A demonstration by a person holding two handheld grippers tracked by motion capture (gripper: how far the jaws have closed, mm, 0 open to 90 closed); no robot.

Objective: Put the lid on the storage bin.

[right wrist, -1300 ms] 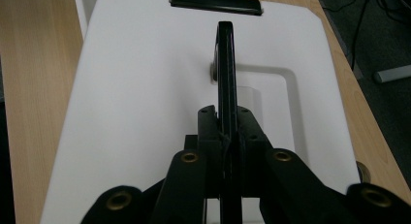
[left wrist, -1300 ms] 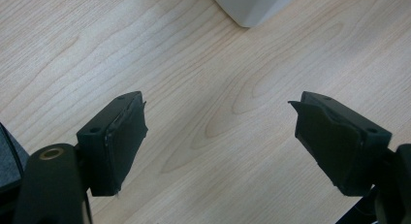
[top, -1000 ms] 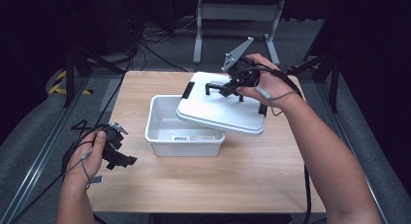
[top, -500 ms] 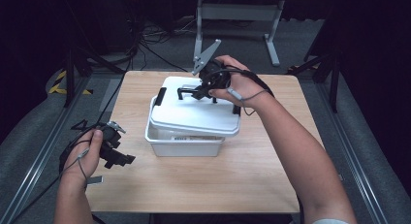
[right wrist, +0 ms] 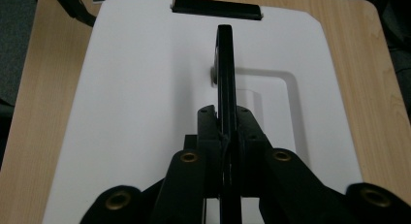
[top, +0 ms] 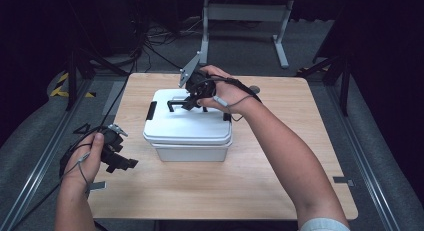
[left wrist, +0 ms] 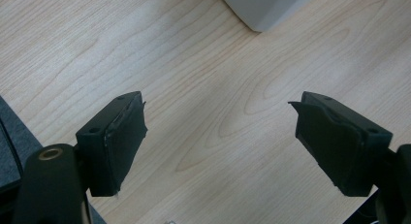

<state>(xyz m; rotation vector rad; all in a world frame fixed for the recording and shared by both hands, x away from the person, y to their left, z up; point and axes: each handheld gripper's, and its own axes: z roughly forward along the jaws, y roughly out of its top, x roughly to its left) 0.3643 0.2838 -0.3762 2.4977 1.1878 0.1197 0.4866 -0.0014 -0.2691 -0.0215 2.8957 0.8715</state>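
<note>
lid point(top: 187, 123) sits on top of the white box point(top: 192, 152), and the box stands at the middle of the table point(top: 300, 156). the right gripper point(top: 192, 102) is clamped on the black handle point(right wrist: 226, 83) at the lid's centre, jaws pressed tight against its thin bar. the left gripper point(top: 120, 158) hovers off to the box's left with its jaws spread wide and nothing between them.

what could go wrong: the lid may not be seated square on the box. if the right gripper lets go while one edge rides high, the lid could rest crooked or slide off. pushing down off-centre through the handle could also tip the light box or shove it along the table, since nothing steadies it.

the right gripper view shows the grip on the handle close up, plus the black latch point(right wrist: 216, 7) at the lid's far edge. the high view shows both hands and how the lid lines up with the box. the left gripper view point(left wrist: 218, 141) shows open jaws over bare wood with a corner of the box point(left wrist: 264, 8) beyond.
</note>
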